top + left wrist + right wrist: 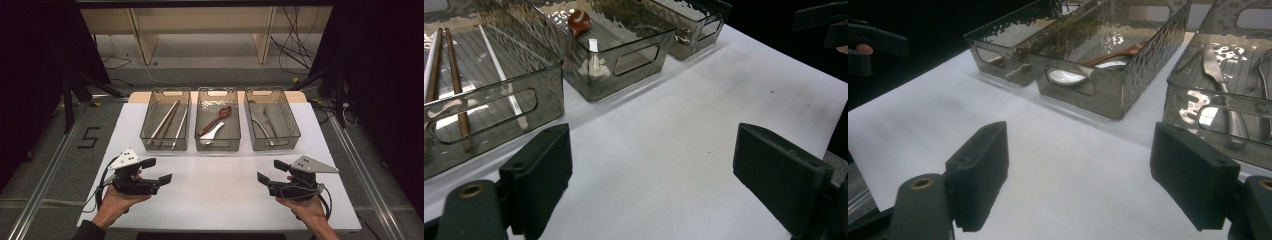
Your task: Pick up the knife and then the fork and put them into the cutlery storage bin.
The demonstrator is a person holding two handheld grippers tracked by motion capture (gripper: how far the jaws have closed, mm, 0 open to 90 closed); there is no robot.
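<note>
Where the white table (220,195) meets its far edge, three smoky clear bins sit side by side. Left bin (166,120): chopsticks (165,120) and pale sticks. Middle bin (218,120): red-brown spoon (216,120) over a white spoon (212,132). Right bin (271,120): metal knife (260,125) and fork (270,122). Left gripper (156,170), held in the person's left hand (117,200) near the table's front left: jaws spread, nothing between them. Right gripper (270,171), in the right hand (305,205) at front right: jaws likewise spread, empty. Both grippers sit well apart from the bins.
</note>
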